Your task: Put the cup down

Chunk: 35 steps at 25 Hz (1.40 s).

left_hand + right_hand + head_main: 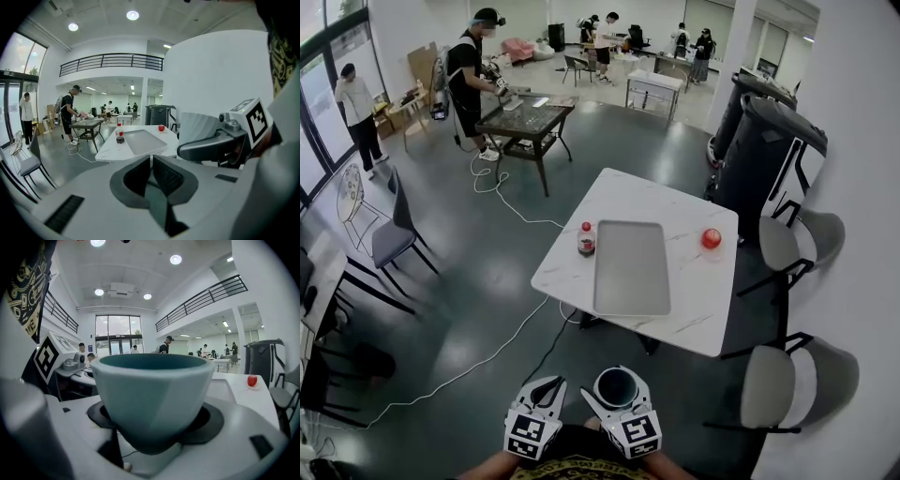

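Observation:
A pale teal cup (616, 384) with a dark inside sits between the jaws of my right gripper (617, 392), which is shut on it. In the right gripper view the cup (154, 394) is upright and fills the middle, hiding the fingertips of the right gripper (154, 430). My left gripper (546, 388) hangs just to its left, shut with nothing in it. In the left gripper view the left gripper's (151, 161) pads almost touch, and the cup (199, 126) shows at the right. Both grippers hang low over the floor, short of the white marble table (694, 309).
On the table lie a grey tray (630, 267), a cola bottle (587, 240) at its left and a red round object (711, 238) at its right. Two grey chairs (797, 244) stand to the right. A white cable (487, 356) crosses the floor. People stand far back.

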Each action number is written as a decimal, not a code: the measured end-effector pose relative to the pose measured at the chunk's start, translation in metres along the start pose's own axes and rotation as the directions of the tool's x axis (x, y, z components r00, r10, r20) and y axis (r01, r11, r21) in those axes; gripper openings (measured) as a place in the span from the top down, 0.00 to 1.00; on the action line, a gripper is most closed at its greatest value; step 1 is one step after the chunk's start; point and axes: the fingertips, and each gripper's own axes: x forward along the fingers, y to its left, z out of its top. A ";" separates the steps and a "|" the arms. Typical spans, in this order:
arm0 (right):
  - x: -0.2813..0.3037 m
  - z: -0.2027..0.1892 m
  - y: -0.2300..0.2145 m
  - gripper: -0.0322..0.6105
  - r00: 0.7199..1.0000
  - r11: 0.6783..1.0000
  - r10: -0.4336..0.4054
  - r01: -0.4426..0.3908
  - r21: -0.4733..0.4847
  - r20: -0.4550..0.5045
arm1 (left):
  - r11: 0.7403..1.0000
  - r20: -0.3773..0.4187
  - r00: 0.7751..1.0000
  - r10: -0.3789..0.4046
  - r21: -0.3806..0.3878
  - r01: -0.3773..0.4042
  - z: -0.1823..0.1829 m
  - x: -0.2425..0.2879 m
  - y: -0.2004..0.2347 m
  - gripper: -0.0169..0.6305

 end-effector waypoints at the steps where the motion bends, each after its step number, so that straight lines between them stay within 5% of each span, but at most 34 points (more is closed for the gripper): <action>1: -0.001 -0.001 -0.003 0.37 1.000 1.000 -0.004 0.004 0.005 0.001 | 1.000 -0.002 1.000 -0.006 0.005 0.006 0.001 0.003 -0.003 0.93; 14: 0.003 0.015 -0.042 0.37 0.991 0.991 -0.132 0.132 0.009 -0.016 | 0.989 0.021 0.990 -0.142 0.053 0.140 0.028 0.058 -0.010 0.93; 35: 0.074 0.038 -0.062 0.37 0.961 0.963 -0.269 0.269 0.004 -0.062 | 0.963 0.053 0.962 -0.268 0.030 0.267 0.058 0.102 0.067 0.93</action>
